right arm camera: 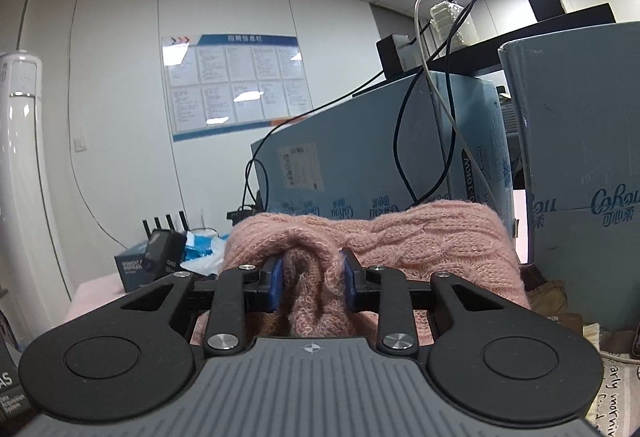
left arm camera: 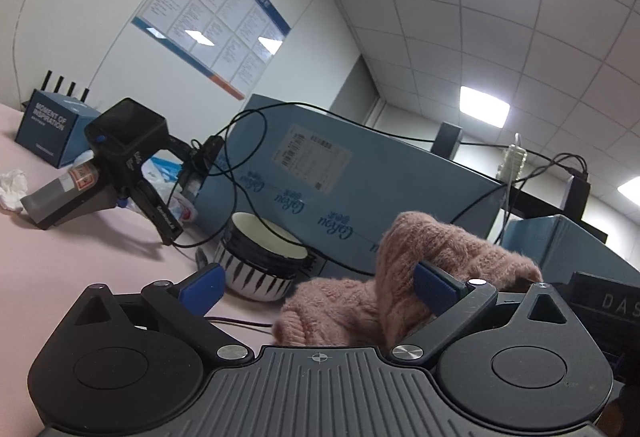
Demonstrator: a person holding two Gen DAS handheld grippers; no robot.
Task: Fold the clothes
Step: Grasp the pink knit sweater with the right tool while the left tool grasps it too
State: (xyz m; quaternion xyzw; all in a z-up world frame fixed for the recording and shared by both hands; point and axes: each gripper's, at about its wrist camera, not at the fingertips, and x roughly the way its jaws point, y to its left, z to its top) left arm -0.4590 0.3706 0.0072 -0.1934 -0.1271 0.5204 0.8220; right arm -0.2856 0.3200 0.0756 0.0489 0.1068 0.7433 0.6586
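Observation:
A fuzzy pink knit sweater (left arm camera: pixel 340 309) lies bunched on the pink table (left arm camera: pixel 80 249). In the left wrist view it sits between the widely spread fingers of my left gripper (left arm camera: pixel 318 289). One hump rises against the right blue pad (left arm camera: pixel 434 287), while the left pad touches nothing. In the right wrist view the sweater (right arm camera: pixel 420 237) fills the foreground as a cable-knit mound. My right gripper (right arm camera: pixel 312 279) is shut on a pinched fold of it, both blue pads pressing into the knit.
A stack of white-and-black patterned bowls (left arm camera: pixel 262 257) stands just beyond the left gripper. Large light-blue cartons (left arm camera: pixel 360 189) with black cables wall off the back. A spare black gripper device (left arm camera: pixel 120 157), a dark blue box (left arm camera: pixel 48 133) and crumpled tissue (left arm camera: pixel 14 189) lie at left.

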